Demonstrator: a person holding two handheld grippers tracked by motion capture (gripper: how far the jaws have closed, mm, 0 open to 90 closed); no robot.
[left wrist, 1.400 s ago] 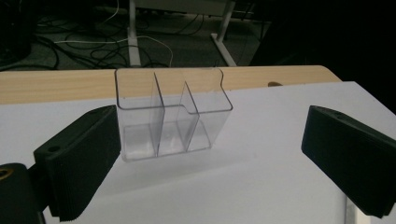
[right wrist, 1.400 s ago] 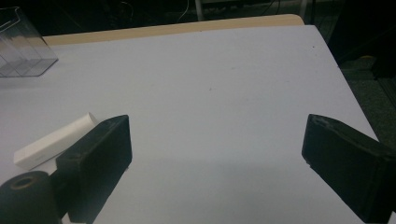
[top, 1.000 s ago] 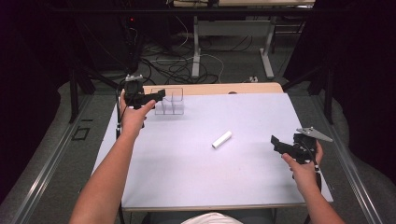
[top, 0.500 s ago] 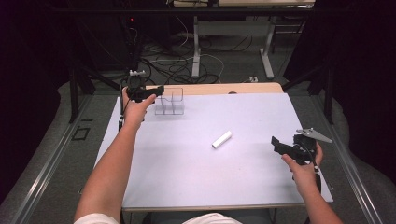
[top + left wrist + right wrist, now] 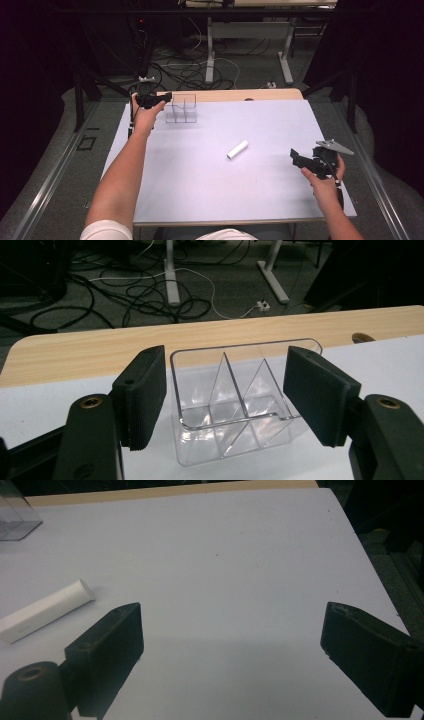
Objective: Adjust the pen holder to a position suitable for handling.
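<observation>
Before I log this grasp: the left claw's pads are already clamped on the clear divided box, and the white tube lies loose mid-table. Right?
Not quite. In the left gripper view the left claw straddles the clear divided box with gaps at both pads, closing but not clamped. The white tube does lie loose mid-table.

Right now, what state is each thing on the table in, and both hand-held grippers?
Clear plastic organizer: upright, empty, at the far left of the table, not gripped.
White tube: lying on its side mid-table, untouched.
Left hand-held gripper: jaws have just been closing, either side of the organizer, pads not pressing it yet.
Right hand-held gripper: jaws wide apart, nothing between them, over bare table.
Table: white top, wooden strip at the far edge.
</observation>
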